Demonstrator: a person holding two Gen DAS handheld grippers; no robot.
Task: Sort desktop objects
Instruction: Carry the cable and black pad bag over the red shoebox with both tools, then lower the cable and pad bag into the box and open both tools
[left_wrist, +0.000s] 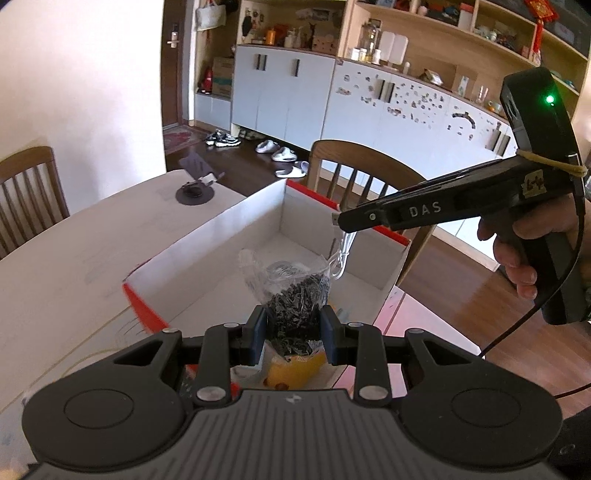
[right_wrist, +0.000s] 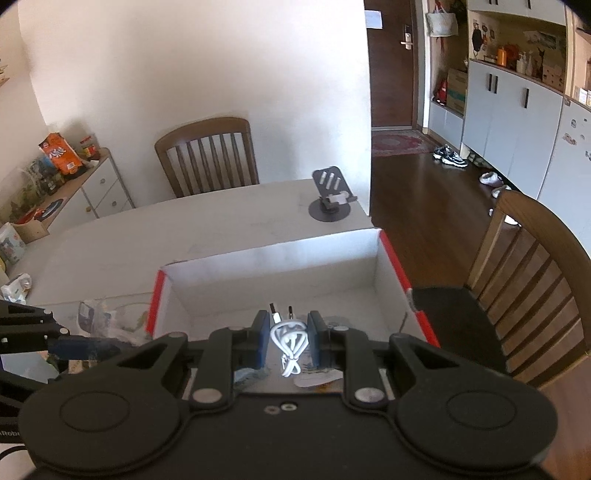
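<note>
Dining-room setting: a pale table (right_wrist: 207, 236) carries an open cardboard box (right_wrist: 269, 262) with white inner walls and red outer trim. Wooden chairs (right_wrist: 208, 155) stand at the table's edges, and a grey cabinet wall with shelving (left_wrist: 369, 92) fills the background.

Left gripper (left_wrist: 293, 328): jaws are pinched on a clear plastic bag of dark shredded material (left_wrist: 295, 295). The bag projects toward 12 o'clock from the blue pads (left_wrist: 258, 332) and hangs above the near end of the box. A yellow item (left_wrist: 295, 369) lies below the bag; its identity cannot be determined.

Right gripper (right_wrist: 288, 332): jaws are clamped on a coiled white USB cable (right_wrist: 290, 338). Two metal plugs protrude past the fingertips toward 12 o'clock. The gripper is positioned above the box interior. In the left wrist view this gripper enters from 3 o'clock, held by a hand (left_wrist: 517, 251), with the cable loops dangling into the box.

A phone stand (right_wrist: 330, 197) on a round dark base sits at the far table corner, at 1 o'clock from the box in the right wrist view, well apart from it. Snack bags (right_wrist: 61, 153) rest on a low sideboard at 10 o'clock.
</note>
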